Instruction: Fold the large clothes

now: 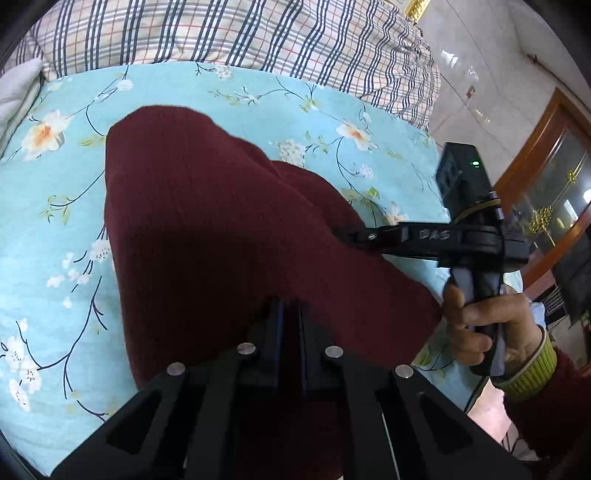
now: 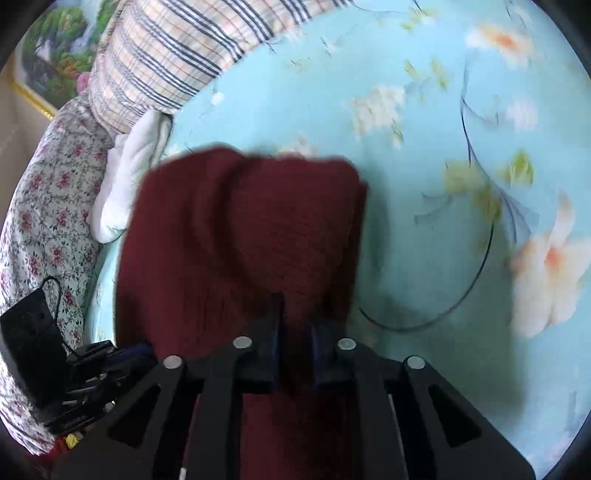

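Observation:
A dark red knitted garment (image 1: 207, 236) hangs lifted above a light blue floral bedsheet (image 1: 55, 229). My left gripper (image 1: 290, 306) is shut on its near edge, the cloth pinched between the fingers. My right gripper (image 1: 341, 232) comes in from the right in the left wrist view, shut on the garment's right edge. In the right wrist view the garment (image 2: 243, 236) drapes away from my right gripper (image 2: 295, 314), which is shut on it, over the sheet (image 2: 443, 110). The left gripper (image 2: 122, 354) shows at the lower left there, at the cloth's edge.
A plaid quilt (image 1: 236, 33) lies along the far side of the bed. A white cloth (image 2: 129, 177) and a small-flower patterned pillow (image 2: 48, 206) sit at the bed's end. A wooden glass-door cabinet (image 1: 554, 177) stands at the right.

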A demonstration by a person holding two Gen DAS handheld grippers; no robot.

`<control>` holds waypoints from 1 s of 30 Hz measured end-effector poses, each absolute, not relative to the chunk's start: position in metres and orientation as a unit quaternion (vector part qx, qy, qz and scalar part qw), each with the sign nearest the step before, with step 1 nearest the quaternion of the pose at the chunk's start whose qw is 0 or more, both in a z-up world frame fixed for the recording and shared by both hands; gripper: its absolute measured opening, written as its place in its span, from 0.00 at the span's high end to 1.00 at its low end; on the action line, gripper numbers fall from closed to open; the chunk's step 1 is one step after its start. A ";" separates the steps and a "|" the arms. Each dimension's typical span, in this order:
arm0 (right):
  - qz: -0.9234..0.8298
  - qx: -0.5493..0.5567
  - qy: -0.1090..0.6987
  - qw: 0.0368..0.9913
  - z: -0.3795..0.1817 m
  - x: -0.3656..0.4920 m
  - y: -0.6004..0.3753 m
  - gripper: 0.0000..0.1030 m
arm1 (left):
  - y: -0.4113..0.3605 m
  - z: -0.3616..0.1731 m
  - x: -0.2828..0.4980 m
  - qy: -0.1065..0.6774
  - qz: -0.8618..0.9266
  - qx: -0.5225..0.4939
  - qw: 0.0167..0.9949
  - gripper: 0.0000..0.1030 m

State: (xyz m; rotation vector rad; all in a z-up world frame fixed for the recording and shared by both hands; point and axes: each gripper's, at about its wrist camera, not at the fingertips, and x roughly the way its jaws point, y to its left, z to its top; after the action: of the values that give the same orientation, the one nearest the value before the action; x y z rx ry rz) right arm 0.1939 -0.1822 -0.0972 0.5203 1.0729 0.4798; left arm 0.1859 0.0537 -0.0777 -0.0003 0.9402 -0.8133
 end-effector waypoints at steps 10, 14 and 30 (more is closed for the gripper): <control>0.316 0.219 0.415 0.825 0.006 0.194 -0.149 0.78 | 0.098 -0.051 0.162 0.420 -0.413 -0.064 0.806 0.90; 0.405 0.198 0.430 0.783 0.010 0.222 -0.073 0.79 | 0.085 -0.077 0.158 0.447 -0.394 -0.027 0.802 0.91; 0.337 0.208 0.488 0.778 -0.062 0.261 -0.048 1.00 | 0.095 -0.091 0.153 0.454 -0.376 -0.068 0.805 0.99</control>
State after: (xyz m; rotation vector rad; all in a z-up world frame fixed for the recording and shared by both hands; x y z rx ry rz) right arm 0.2605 -0.0483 -0.0622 0.4499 1.0559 0.7283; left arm 0.1528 0.0951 -0.0907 -0.1454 0.9716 -0.8059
